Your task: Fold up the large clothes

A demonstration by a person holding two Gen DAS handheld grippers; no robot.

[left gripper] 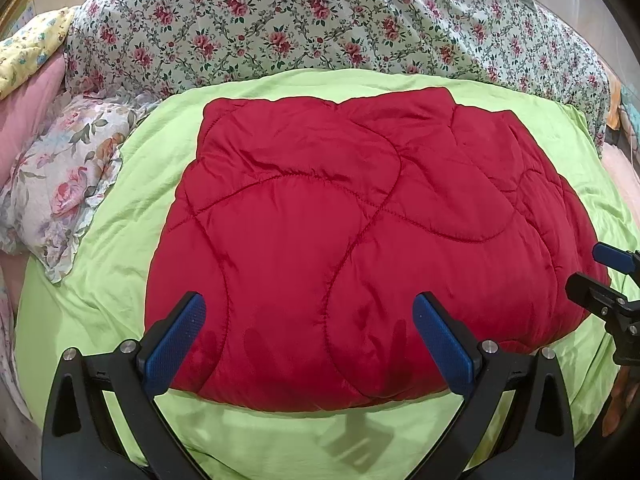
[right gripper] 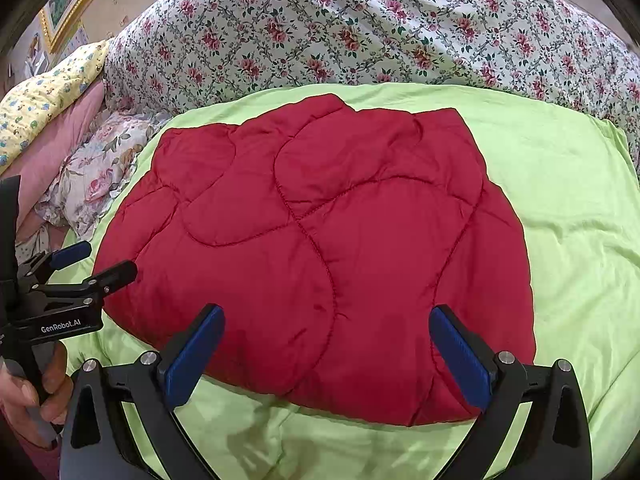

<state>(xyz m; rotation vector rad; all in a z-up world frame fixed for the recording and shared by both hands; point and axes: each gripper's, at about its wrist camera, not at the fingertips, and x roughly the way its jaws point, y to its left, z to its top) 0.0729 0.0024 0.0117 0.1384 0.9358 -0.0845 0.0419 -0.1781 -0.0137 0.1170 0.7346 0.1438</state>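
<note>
A red quilted padded garment (left gripper: pixel 340 236) lies folded into a rough rectangle on a lime green sheet (left gripper: pixel 104 248); the right wrist view shows the same garment (right gripper: pixel 320 256) on that sheet (right gripper: pixel 568 208). My left gripper (left gripper: pixel 310 320) hovers open over the garment's near edge, its blue pads wide apart with nothing between them. My right gripper (right gripper: pixel 326 332) is also open above the near edge, empty. In the left wrist view the right gripper (left gripper: pixel 600 276) shows at the garment's right edge. In the right wrist view the left gripper (right gripper: pixel 96 262) sits at its left edge, held by a hand (right gripper: pixel 36 392).
A floral bedspread (left gripper: pixel 320 28) rises behind the green sheet. A flowered pillow (left gripper: pixel 60 188), a pink cloth (left gripper: pixel 24 120) and a yellow printed cloth (left gripper: pixel 32 48) crowd the left side. A gold picture frame (right gripper: pixel 76 4) hangs on the wall at far left.
</note>
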